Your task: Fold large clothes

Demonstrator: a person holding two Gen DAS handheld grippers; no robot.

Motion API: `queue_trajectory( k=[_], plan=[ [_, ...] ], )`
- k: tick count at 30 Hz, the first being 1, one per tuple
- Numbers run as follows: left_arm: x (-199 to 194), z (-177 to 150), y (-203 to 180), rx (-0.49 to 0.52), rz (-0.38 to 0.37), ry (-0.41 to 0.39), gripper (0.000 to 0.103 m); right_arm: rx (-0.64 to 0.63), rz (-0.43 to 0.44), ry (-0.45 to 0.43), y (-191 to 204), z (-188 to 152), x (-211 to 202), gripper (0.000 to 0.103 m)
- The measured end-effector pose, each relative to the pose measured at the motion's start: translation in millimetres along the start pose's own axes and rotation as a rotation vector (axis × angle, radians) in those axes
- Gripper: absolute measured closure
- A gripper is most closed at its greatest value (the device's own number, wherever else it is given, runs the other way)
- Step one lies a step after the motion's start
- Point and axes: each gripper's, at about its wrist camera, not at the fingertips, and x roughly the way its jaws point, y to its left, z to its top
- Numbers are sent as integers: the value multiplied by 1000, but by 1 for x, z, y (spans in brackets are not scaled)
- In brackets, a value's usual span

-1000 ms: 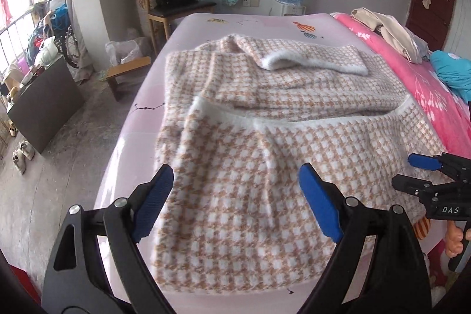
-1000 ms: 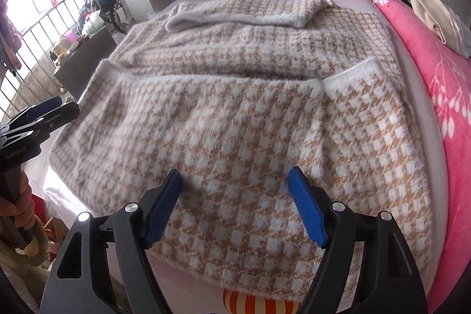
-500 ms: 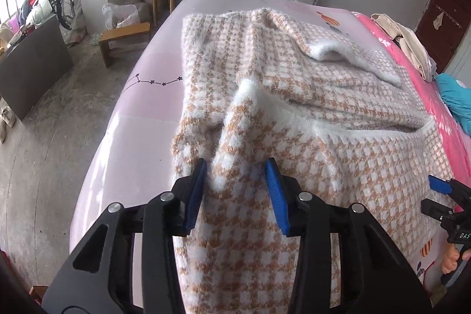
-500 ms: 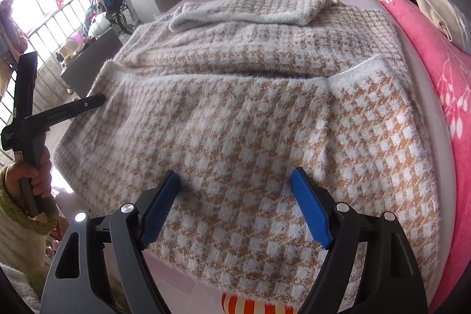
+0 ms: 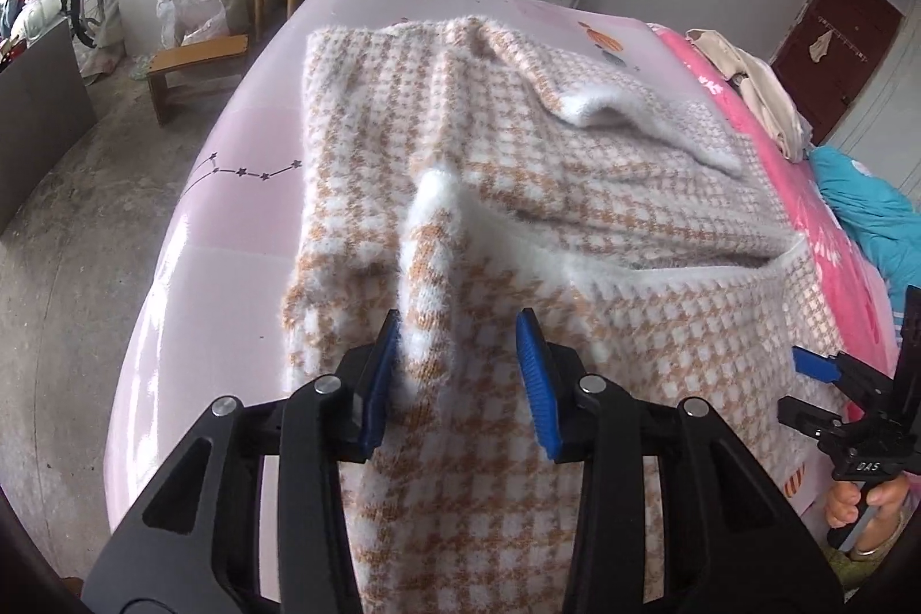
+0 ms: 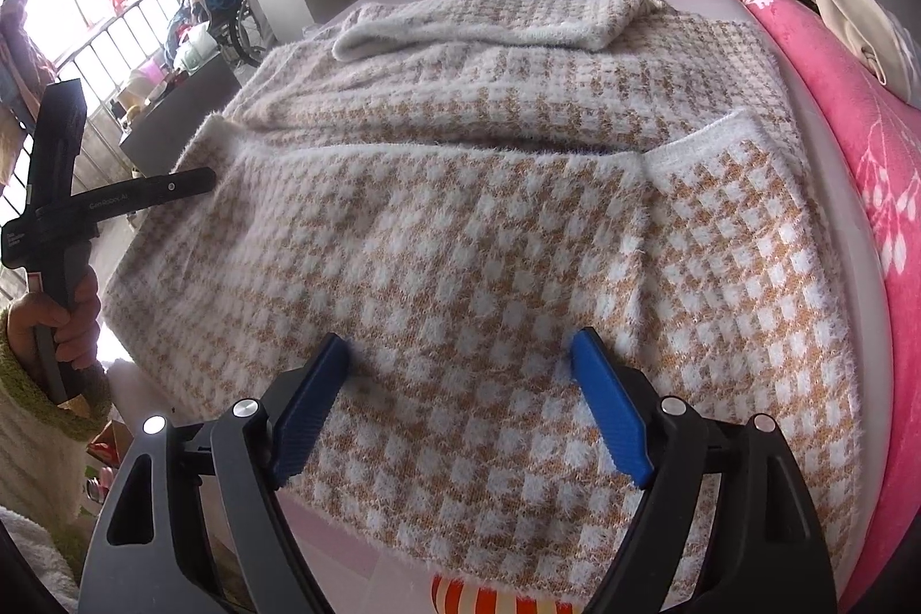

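The houndstooth sweater [image 5: 604, 222] lay spread across the pink bed [image 5: 242, 188], its white-trimmed hem already folded up over the body. The left gripper [image 5: 460, 366] had its jaws partly closed around a raised ridge of fabric at the garment's left edge; whether they truly pinched it could not be told. The right gripper [image 6: 460, 401] hovered over the near right part with its jaws spread wide, gripping nothing. The step in hand looked like taking hold of the left side for a fold inward; next, the left jaws probably needed to close fully before lifting. A second earlier the left jaws had stood wide above flat cloth; now they had narrowed and the fabric had bunched upward.
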Motion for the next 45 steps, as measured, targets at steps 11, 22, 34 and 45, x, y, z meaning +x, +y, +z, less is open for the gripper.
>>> queue_trajectory(
  k=[11,22,34,45],
  plan=[
    [12,-8,-28,142,224,32,62,-1,-5,-11,2,1,2,20],
    [11,-9,-33,162,259,25,62,0,-2,-16,3,0,2,20],
    [13,-9,-34,163,269,27,62,0,2,-22,3,-1,2,19],
    [14,-11,-38,172,312,26,62,33,27,-38,-5,0,-9,18]
  ],
)
